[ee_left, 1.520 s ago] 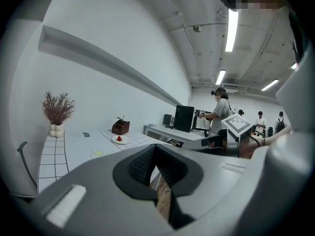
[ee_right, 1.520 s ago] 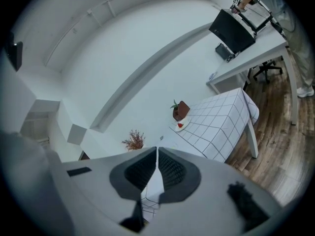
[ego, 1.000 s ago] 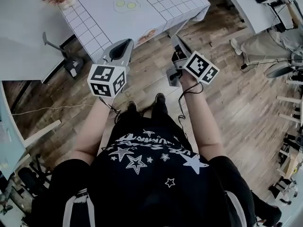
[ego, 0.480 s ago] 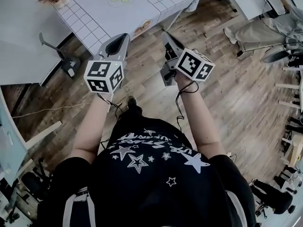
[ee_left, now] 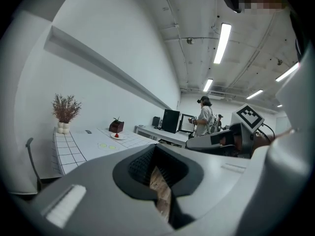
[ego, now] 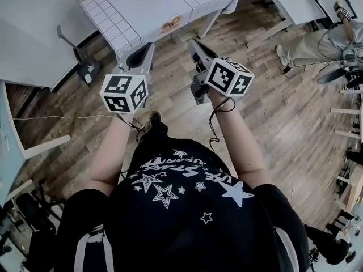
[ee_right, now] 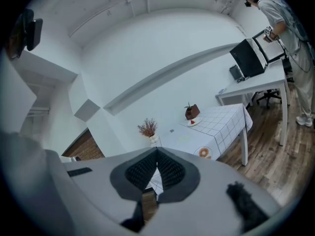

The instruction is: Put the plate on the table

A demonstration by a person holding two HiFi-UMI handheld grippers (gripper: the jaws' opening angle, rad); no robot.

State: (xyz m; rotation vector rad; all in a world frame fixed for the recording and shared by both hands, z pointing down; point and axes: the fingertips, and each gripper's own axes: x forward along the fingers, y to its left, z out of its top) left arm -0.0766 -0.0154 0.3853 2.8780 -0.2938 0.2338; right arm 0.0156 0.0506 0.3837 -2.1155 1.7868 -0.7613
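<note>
A white-walled room with a wood plank floor [ego: 283, 118] holds a tabletop [ee_right: 224, 119] under a white grid-lined cloth. The left gripper [ee_left: 155, 147] has its jaws closed with nothing between them, only a sliver of floor showing behind. The right gripper [ee_right: 157, 151] is likewise closed and empty. Both hang in the air over the floor, side by side, short of the tabletop's near end and pointing toward it. The plate [ee_right: 192, 123], small and white with something red on it, sits on the far part of the tabletop, just beside a dark pot [ee_right: 192, 111] holding a little plant. A vase of dried stems [ee_right: 149, 130] stands at another corner. Beyond, a person [ee_right: 283, 18] stands at a desk [ee_right: 253, 86] with a monitor [ee_right: 247, 58].
</note>
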